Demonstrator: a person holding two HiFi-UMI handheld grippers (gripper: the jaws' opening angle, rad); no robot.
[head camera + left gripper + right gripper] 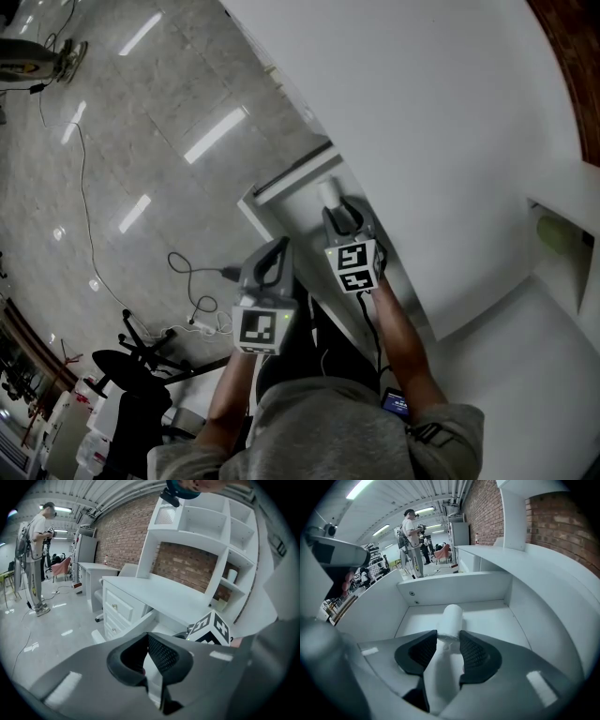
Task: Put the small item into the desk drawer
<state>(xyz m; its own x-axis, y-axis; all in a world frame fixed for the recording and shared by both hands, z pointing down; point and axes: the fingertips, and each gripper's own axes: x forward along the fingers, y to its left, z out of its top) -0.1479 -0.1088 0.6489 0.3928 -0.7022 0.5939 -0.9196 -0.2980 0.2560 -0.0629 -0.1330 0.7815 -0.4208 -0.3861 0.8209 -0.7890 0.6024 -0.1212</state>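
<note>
A person stands at a white desk with its drawer (255, 214) pulled out, holding a gripper in each hand. The right gripper (337, 214) reaches down into the open drawer with a small white cylinder (330, 192) between its fingers. In the right gripper view the two dark ribbed fingers (474, 654) of that gripper (447, 639) sit against the cylinder's (450, 620) sides and pinch it near its middle. Its rounded far end sticks out past the fingertips, low over the drawer's pale floor and pointing toward the drawer's far wall (454, 588); whether that end touches the floor cannot be told. The left gripper (277, 246) hangs just outside the drawer, beside the right one and apart from the cylinder. The left gripper view shows its fingers (164, 656) drawn together at the tips, with only a thin slit behind them and nothing held in that gripper (147, 641). The same view catches the right gripper's marker cube (212, 630) over the drawer and the bare surface (159, 595) above it, with white shelves (206, 522) and a brick wall (126, 531) behind. Well beyond the drawer, another person (410, 541) stands on the glossy floor (112, 141), where a loose cable (84, 206) trails.
</note>
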